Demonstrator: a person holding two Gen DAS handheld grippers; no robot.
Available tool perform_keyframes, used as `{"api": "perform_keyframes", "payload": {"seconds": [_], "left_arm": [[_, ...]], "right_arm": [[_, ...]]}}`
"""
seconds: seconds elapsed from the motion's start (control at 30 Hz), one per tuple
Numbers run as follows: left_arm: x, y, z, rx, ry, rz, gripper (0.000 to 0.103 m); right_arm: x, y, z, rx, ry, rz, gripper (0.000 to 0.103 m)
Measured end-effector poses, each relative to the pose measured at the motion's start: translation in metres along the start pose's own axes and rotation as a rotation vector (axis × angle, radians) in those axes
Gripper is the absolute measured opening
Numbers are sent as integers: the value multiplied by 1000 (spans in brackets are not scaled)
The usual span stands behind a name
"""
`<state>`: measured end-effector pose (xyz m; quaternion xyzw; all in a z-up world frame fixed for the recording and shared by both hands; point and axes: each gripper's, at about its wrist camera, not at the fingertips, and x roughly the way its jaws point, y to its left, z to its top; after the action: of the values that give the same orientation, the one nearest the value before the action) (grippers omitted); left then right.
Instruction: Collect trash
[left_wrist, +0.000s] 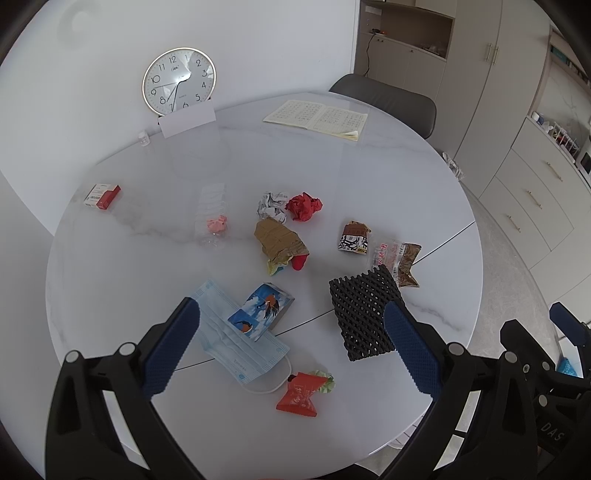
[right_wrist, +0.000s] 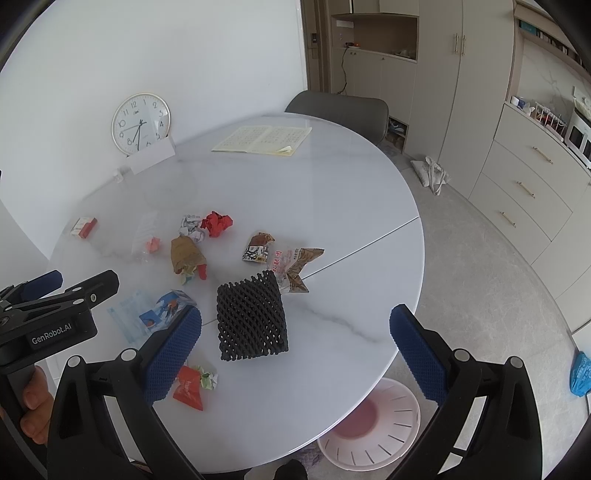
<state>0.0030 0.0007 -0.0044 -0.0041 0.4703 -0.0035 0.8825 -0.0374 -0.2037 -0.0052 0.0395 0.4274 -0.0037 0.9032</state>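
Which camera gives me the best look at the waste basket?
The right wrist view: the pink-white slotted waste basket stands on the floor beyond the white table's near edge, its open top visible. The left wrist view does not show it.

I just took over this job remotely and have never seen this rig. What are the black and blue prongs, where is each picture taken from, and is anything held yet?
There is no robot arm: a person holds a two-finger gripper in each hand, with a fisheye camera looking along its fingers. One picture is from the left gripper, the other from the right gripper. Both are open and hold nothing. On the round white table lies trash: a black foam net, a blue face mask, a red candy wrapper, crumpled red paper. A pale pink bin stands on the floor beside the table.
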Motion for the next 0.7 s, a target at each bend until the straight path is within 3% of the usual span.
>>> {"api": "perform_keyframes", "payload": {"seconds": [0.43,0.63,0.7], "left_arm": [[11,4,-8,36,12,-27,95],[45,9,-32,174,28,-71,95],[60,12,-48,242,91,-88,95]], "right_arm": [[9,2,-4,-1,22,-4,101],[34,-4,-20,14,84,-19,101],[44,-7,-28,29,112,-23,101]]}}
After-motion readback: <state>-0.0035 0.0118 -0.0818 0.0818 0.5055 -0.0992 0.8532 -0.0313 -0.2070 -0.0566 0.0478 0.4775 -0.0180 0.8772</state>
